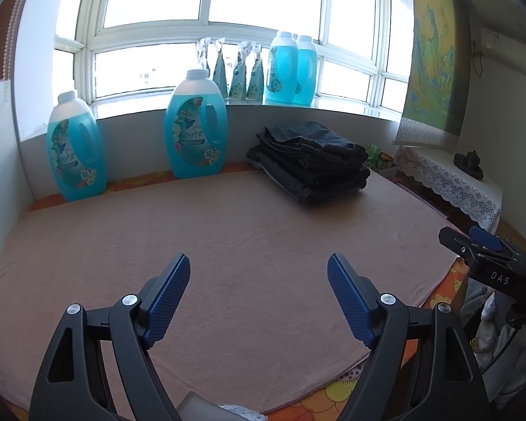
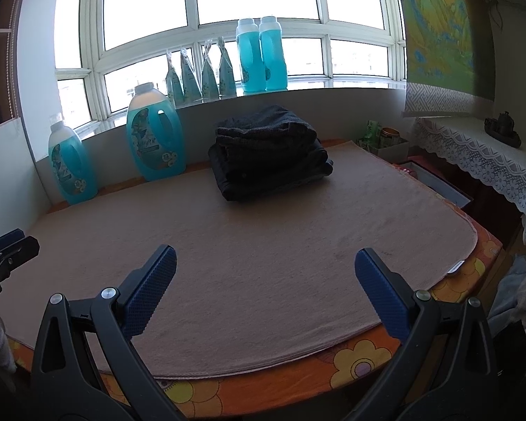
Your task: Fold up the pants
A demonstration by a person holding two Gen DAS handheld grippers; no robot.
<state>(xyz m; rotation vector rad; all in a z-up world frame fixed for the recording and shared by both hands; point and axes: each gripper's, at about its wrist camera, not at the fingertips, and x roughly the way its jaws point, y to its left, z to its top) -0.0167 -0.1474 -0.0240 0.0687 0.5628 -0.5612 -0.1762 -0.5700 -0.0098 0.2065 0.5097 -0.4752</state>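
Both grippers hover with nothing in them above a pinkish-tan towel (image 1: 249, 231) that covers the table. From its own wrist camera, the left gripper (image 1: 258, 268) has its jaws spread wide; its blue textured pads (image 1: 168, 298) face each other across bare towel and touch nothing. The right gripper (image 2: 265, 261) is spread just as wide in its own view, its pads (image 2: 147, 294) likewise apart with only towel between them. Each tool also shows at the edge of the other's picture: the right one at the right edge of the left view, the left one at the left edge of the right view, side by side and apart from each other.

The pants (image 2: 268, 152) lie as a stack of dark folded garments at the far side of the towel, close under the windowsill (image 2: 298, 89) and well apart from both grippers. In the left view the stack (image 1: 312, 161) sits to the right of centre; in the right view it is nearly straight ahead.

Two large blue detergent bottles (image 1: 194, 126) stand on the table's far left edge against the wall. Two more bottles (image 2: 257, 56) and a row of pouches (image 2: 201, 73) stand on the sill. An orange flowered cloth (image 2: 361, 361) shows under the towel along the near edge. A lace-trimmed side table (image 2: 480, 154) stands to the right.
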